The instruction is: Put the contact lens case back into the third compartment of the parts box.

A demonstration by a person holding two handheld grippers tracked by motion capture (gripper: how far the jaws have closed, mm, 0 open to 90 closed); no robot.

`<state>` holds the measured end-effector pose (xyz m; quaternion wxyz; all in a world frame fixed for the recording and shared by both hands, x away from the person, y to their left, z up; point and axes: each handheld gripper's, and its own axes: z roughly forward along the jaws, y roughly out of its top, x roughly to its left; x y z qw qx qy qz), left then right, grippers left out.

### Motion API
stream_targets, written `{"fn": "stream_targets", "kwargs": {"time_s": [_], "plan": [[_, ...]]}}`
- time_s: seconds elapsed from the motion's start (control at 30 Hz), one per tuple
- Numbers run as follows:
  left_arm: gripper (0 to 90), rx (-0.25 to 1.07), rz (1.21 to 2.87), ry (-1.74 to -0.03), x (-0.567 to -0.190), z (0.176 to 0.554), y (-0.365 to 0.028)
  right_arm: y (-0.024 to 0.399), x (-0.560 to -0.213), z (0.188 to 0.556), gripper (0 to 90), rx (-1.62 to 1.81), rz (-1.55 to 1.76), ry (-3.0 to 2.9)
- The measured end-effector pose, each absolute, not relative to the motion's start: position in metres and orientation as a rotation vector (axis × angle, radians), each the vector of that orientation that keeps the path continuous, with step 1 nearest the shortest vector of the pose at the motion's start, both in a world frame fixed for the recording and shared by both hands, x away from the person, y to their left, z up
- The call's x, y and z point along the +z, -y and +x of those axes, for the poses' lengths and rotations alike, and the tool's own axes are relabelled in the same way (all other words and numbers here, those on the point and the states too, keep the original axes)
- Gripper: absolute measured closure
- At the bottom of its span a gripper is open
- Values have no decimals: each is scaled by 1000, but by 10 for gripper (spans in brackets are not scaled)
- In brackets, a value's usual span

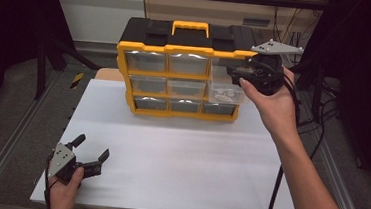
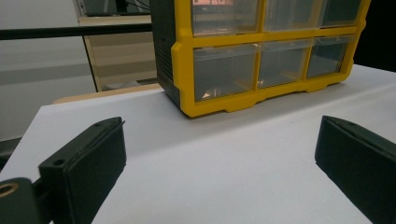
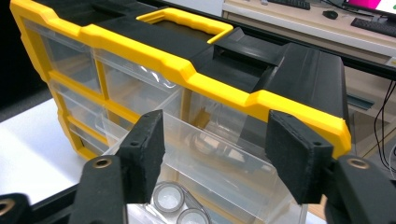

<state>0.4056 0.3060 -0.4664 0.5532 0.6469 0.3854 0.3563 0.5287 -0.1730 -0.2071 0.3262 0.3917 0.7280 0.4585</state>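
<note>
A yellow and black organizer [image 1: 180, 49] with clear drawers stands at the back of the white table [image 1: 179, 159]. My right gripper [image 1: 236, 75] is at its top right drawer [image 3: 224, 158], which is pulled partway out. The jaws stand open on either side of the drawer's front, and the pads do not press on it. Just below, the middle right drawer [image 1: 223, 93] also sticks out and holds small round rings [image 3: 170, 198]. My left gripper [image 1: 92, 147] rests open at the table's front left with nothing between its fingers. It faces the organizer [image 2: 182, 70].
The organizer has a yellow carry handle [image 1: 191, 27] on its black top. Behind the table are a wall, shelving and cables. A cable hangs from my right gripper along the table's right edge [image 1: 277, 187]. Dark frame posts stand at both sides.
</note>
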Motion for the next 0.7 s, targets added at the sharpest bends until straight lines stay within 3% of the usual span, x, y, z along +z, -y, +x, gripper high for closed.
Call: {"fn": "stream_targets", "kwargs": {"time_s": [0.7], "plan": [[16,844,1526,-911,-466,406,-307,174,-209,530,81,1257,1006,-1791]]}}
